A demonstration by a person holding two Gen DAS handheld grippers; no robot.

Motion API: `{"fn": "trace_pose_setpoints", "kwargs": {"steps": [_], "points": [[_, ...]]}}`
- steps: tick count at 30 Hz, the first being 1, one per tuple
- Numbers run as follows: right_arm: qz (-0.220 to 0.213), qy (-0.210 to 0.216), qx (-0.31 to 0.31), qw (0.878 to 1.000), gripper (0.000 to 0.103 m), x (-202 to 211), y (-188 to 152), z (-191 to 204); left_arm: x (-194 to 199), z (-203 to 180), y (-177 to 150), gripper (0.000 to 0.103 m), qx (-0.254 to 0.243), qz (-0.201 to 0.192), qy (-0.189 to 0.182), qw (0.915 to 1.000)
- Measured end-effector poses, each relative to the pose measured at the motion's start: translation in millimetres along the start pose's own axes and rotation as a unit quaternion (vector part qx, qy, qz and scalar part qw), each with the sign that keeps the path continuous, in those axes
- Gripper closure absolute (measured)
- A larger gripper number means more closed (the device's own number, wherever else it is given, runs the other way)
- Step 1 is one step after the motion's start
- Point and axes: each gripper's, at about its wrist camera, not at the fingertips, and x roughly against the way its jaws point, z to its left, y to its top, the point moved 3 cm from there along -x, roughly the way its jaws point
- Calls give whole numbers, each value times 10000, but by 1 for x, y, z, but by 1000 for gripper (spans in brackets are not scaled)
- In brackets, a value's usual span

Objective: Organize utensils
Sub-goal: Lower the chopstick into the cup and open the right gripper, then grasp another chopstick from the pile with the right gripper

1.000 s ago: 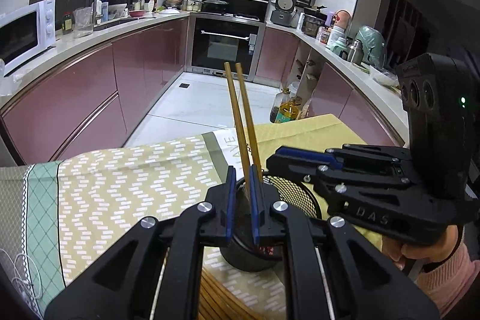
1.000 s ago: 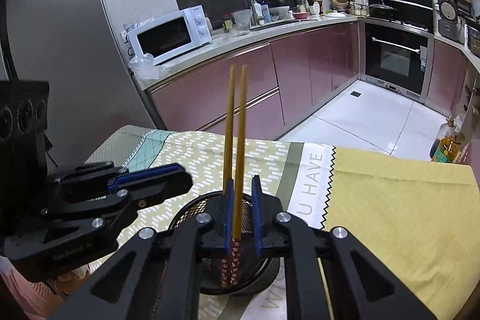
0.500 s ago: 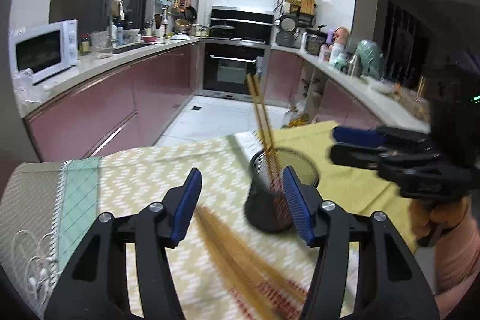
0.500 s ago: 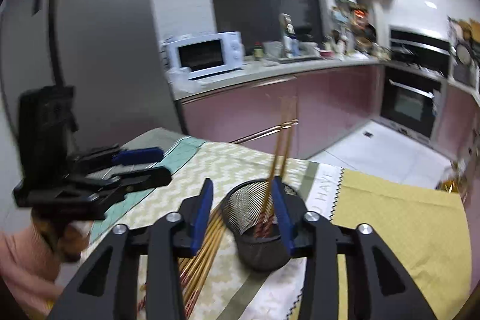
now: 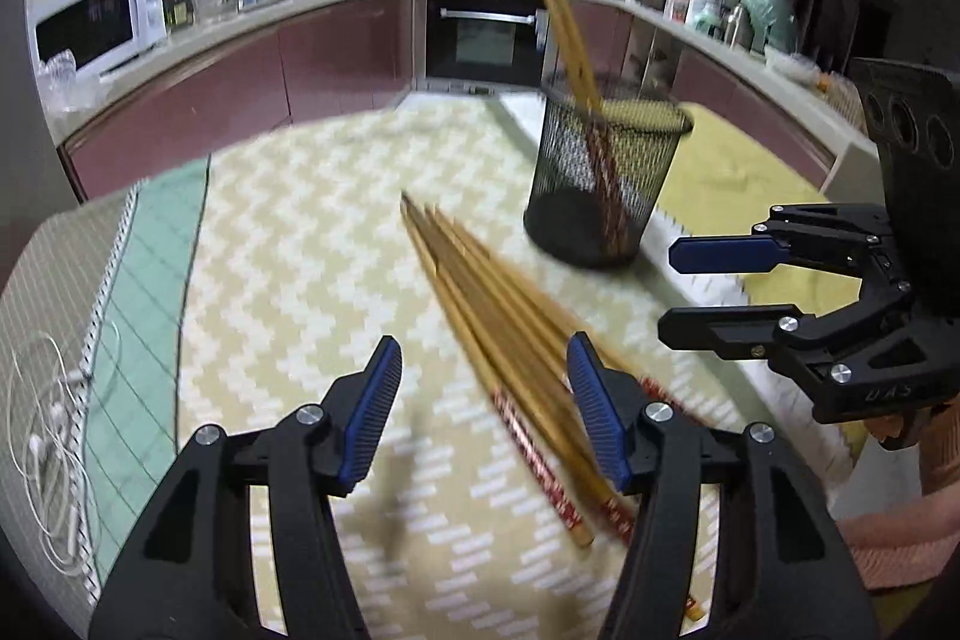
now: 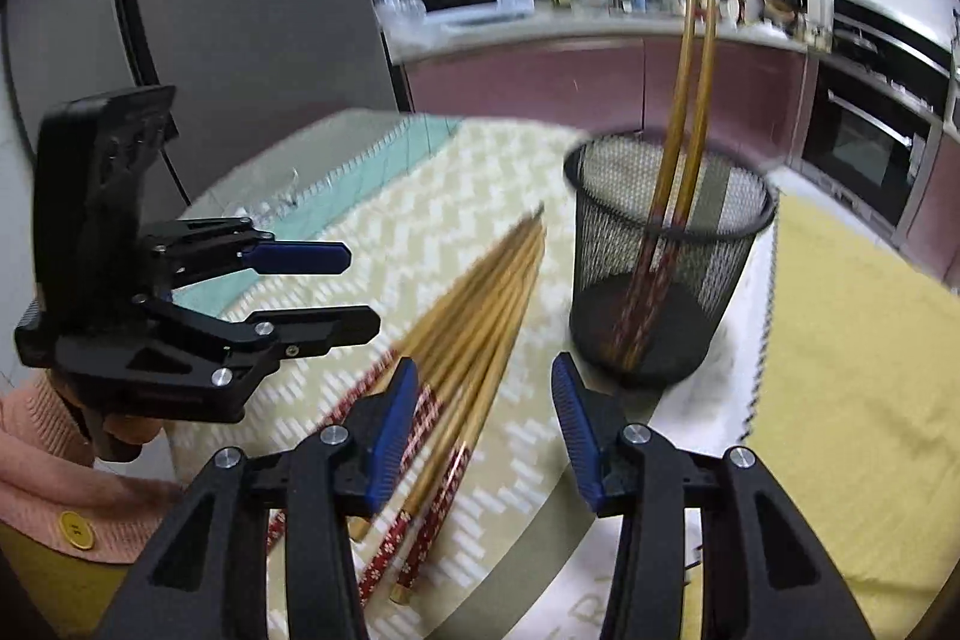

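A black mesh cup (image 5: 606, 184) (image 6: 666, 280) stands on the patterned tablecloth with two wooden chopsticks (image 5: 564, 22) (image 6: 690, 88) leaning upright inside it. A loose bundle of several chopsticks (image 5: 510, 328) (image 6: 480, 304) with red patterned ends lies flat in front of the cup. My left gripper (image 5: 480, 370) (image 6: 360, 289) hovers open just above the bundle's near end, gripping nothing. My right gripper (image 6: 485, 388) (image 5: 690, 289) hangs over the red ends of the same bundle. Its jaws are opening and its pads press on nothing.
A white earphone cable (image 5: 48, 436) lies on the teal strip of cloth at the left. A yellow cloth (image 6: 852, 340) covers the table right of the cup. Behind stand counters with a microwave (image 5: 96, 22) and an oven (image 5: 486, 34). A pink sleeve (image 6: 36, 454) holds each gripper.
Both grippers let go of the chopsticks they held over the cup and opened. They drew back and sank toward the loose bundle. The released chopsticks now stand in the cup.
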Motion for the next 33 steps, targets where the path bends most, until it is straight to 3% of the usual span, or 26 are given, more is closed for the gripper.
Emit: {"fn": "trace_pose_setpoints", "kwargs": {"steps": [9, 21, 25, 33], "points": [[305, -100, -317, 9990, 59, -24, -12, -7, -15, 3, -11, 49, 103, 283, 88, 9995], [411, -272, -228, 9985, 60, -31, -16, -6, -24, 4, -14, 48, 140, 398, 159, 9990], [448, -367, -198, 9981, 61, -34, -14, -6, -25, 7, -13, 56, 165, 434, 178, 9988], [580, -587, -52, 9966, 67, -37, -14, -6, -27, 9, -14, 59, 152, 486, 179, 9985]]}}
